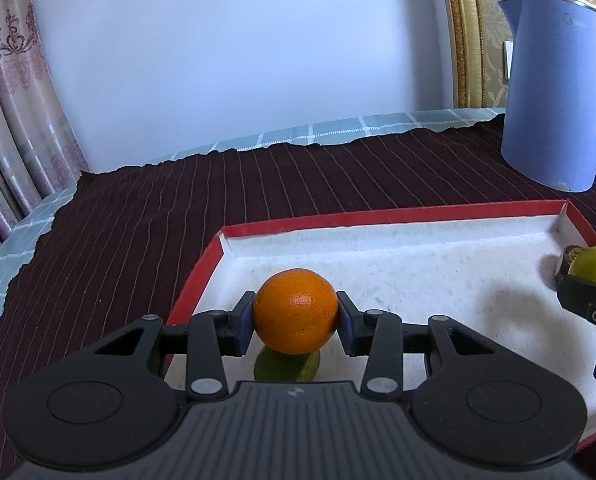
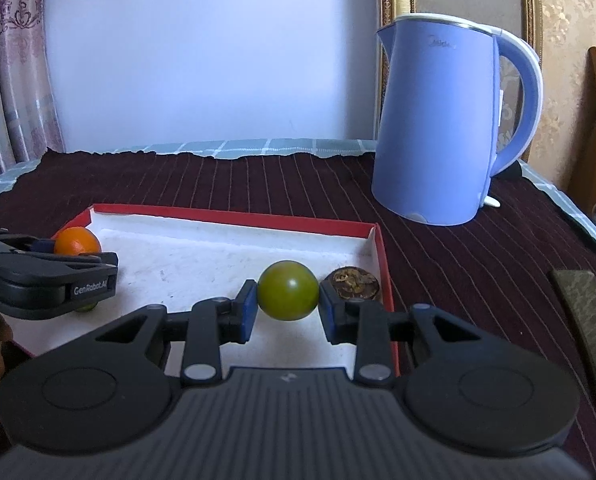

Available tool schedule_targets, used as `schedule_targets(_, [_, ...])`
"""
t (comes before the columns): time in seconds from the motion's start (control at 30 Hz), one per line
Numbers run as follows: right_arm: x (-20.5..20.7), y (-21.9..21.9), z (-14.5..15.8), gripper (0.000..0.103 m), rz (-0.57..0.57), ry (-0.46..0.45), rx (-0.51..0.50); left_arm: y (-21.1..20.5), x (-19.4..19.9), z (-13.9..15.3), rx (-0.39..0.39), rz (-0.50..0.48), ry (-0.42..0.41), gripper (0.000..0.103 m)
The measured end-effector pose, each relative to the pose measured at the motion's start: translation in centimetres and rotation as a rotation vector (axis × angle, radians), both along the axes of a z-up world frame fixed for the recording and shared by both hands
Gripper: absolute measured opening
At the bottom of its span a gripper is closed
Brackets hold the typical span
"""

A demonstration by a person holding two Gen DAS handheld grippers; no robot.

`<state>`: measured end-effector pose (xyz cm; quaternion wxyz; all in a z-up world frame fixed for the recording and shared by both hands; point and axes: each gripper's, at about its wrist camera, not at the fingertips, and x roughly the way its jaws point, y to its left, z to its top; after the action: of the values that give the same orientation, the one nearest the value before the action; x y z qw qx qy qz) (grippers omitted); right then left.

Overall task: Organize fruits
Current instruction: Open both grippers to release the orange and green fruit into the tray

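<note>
Red-rimmed tray [image 2: 234, 216] with white speckled floor holds an orange fruit [image 1: 296, 312] and a green fruit [image 2: 288, 296]. Behind the tray: periwinkle-blue kettle [image 2: 438, 120], on a maroon cloth [image 2: 258, 184] with thin pale stripes.

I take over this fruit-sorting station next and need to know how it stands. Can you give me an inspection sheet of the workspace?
Surface: dark striped cloth over a pale checked cloth.
Job's things: red-rimmed tray with white lining; orange and green fruit held over it; a second green fruit lies under the orange; a brown round item sits by the tray's right wall.
Clutter: blue kettle behind the tray; a dark flat object at the right, unclear what.
Grippers: left gripper shut on the orange; right gripper shut on the green fruit.
Cables: nothing seen.
Surroundings: white wall, patterned curtain at the left, gold frame behind the kettle.
</note>
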<state>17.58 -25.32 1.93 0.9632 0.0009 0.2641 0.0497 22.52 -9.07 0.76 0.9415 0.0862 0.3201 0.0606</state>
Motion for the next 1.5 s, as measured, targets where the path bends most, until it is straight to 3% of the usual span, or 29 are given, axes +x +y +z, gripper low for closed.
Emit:
schedule_targets(0.33, [2.0,0.3,0.5,0.031,-0.019,-0.003,-0.001,-1.1,0.7,0.4,0.020,-0.021,-0.041,0.041])
schedule_targets(0.5, [2.4,0.1,0.5,0.042,-0.032,-0.010,0.001,-1.4,0.7,0.4,0.027,-0.026,-0.039,0.042])
schedule_targets(0.73, [2.2,0.1,0.4,0.042,-0.030,-0.005,-0.001,-1.4,0.5,0.4,0.043,-0.020,-0.050,0.043])
schedule_targets(0.8, [2.1,0.1,0.4,0.042,-0.028,-0.006,-0.003,-1.5,0.3,0.6,0.061,-0.014,-0.070,0.050])
schedule_targets(0.87, [2.0,0.1,0.5,0.049,-0.027,-0.012,-0.003,-1.5,0.1,0.9,0.063,-0.012,-0.084,0.058])
schedule_targets(1.13, [0.9,0.3,0.6,0.051,-0.020,-0.028,-0.008,-0.8,-1.3,1.5,0.035,-0.013,-0.093,0.058])
schedule_targets(1.2, [0.5,0.2,0.7,0.060,-0.026,-0.039,-0.010,-0.5,-1.9,1.6,0.024,-0.013,-0.090,0.058])
schedule_targets(1.33, [-0.4,0.1,0.9,0.066,-0.030,-0.057,-0.009,0.2,-3.4,1.7,-0.007,-0.017,-0.089,0.058])
schedule_targets(1.4, [-1.0,0.1,1.0,0.074,-0.033,-0.069,-0.010,0.5,-4.0,1.9,-0.016,-0.017,-0.093,0.058])
schedule_targets(1.5, [-1.6,0.4,1.2,0.075,-0.026,-0.083,-0.017,0.7,-5.0,2.2,-0.034,-0.020,-0.103,0.058])
